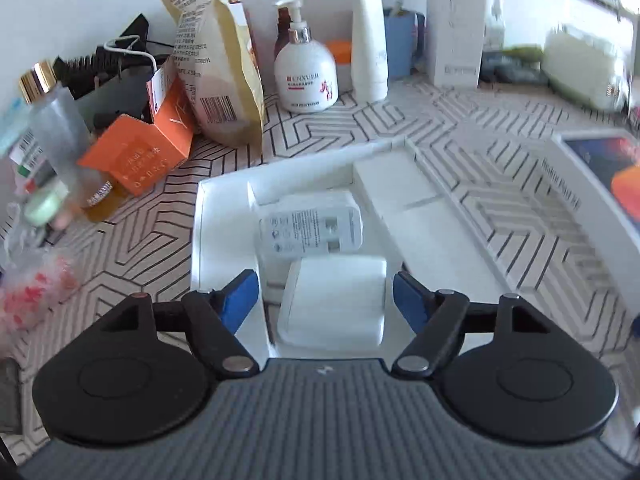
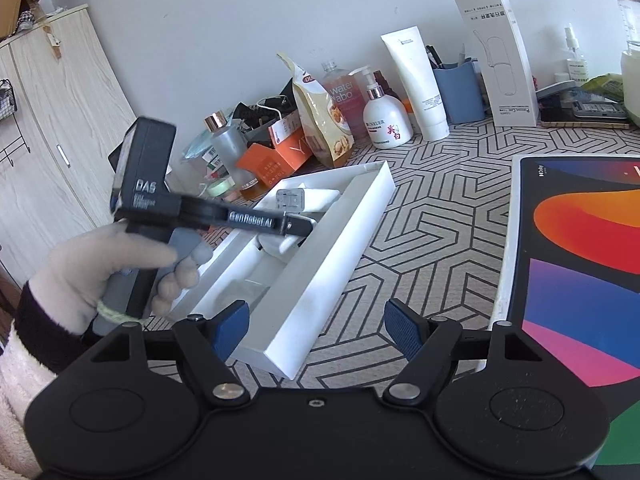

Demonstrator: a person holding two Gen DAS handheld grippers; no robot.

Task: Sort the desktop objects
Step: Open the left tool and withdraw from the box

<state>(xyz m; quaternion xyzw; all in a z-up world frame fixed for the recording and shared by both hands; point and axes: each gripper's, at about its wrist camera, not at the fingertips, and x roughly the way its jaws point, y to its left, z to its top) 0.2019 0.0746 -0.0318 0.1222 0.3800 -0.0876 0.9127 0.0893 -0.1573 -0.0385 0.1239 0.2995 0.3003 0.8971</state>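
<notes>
A white open box tray [image 1: 224, 200] lies on the patterned tabletop; it also shows in the right wrist view [image 2: 332, 240]. Inside lie a white charger plug [image 1: 312, 228] and a white rounded block [image 1: 334, 304]. My left gripper [image 1: 326, 300] is open, its blue pads either side of the white block, not touching it. In the right wrist view the left gripper [image 2: 296, 228] hovers over the tray. My right gripper [image 2: 316, 332] is open and empty, just above the tray's near corner. A colourful tablet box lid [image 2: 580, 272] lies to the right.
Along the wall stand a lotion pump bottle [image 1: 306, 68], a white tube [image 1: 368, 36], a snack pouch [image 1: 216, 56], an orange carton [image 1: 140, 152], a clear bottle [image 1: 60, 128], a tall white carton [image 2: 500, 56] and a blue pen holder [image 2: 460, 92]. A wooden cabinet [image 2: 60, 120] stands left.
</notes>
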